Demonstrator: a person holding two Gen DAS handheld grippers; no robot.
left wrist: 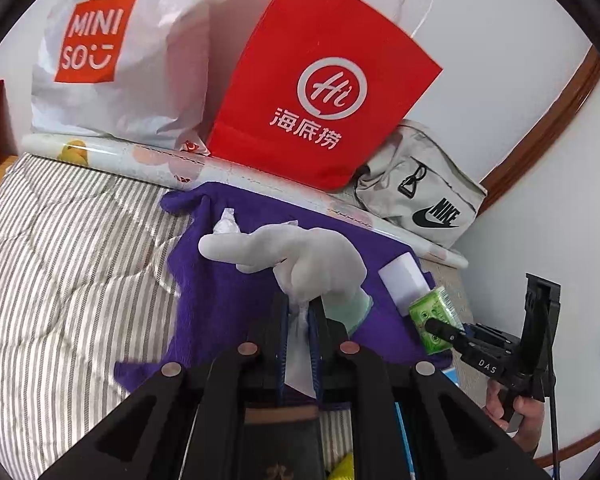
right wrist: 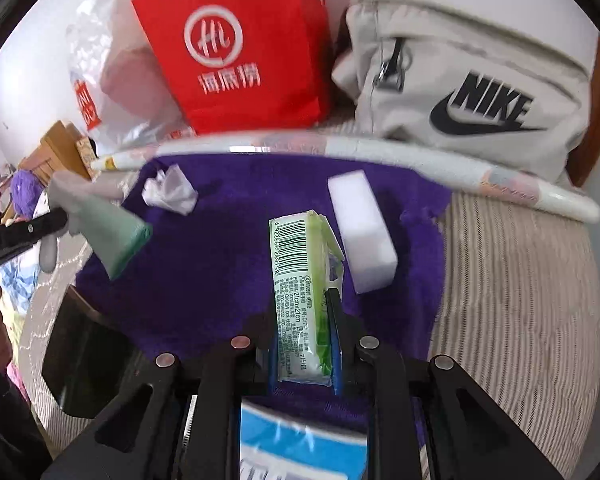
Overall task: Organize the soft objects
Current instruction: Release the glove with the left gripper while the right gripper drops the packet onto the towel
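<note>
Tissue pack (right wrist: 306, 300), light and squashy, sits clamped lengthwise in the right gripper (right wrist: 300, 308); the left gripper (left wrist: 300, 312) pinches what looks like a limp glove (left wrist: 300, 256) by its cuff.

We see a bed with a striped quilt (left wrist: 60, 264). On it lies a purple towel (right wrist: 204, 280), and along its far edge a rolled poster (left wrist: 140, 156), a red paper bag (left wrist: 320, 80), a white plastic bag (left wrist: 120, 60) and a beige pouch (right wrist: 480, 92).

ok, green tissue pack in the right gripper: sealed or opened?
Opened, it seems. In the right wrist view the green tissue pack, clamped in the right gripper, has a loose flap lifted along its far edge.
</note>
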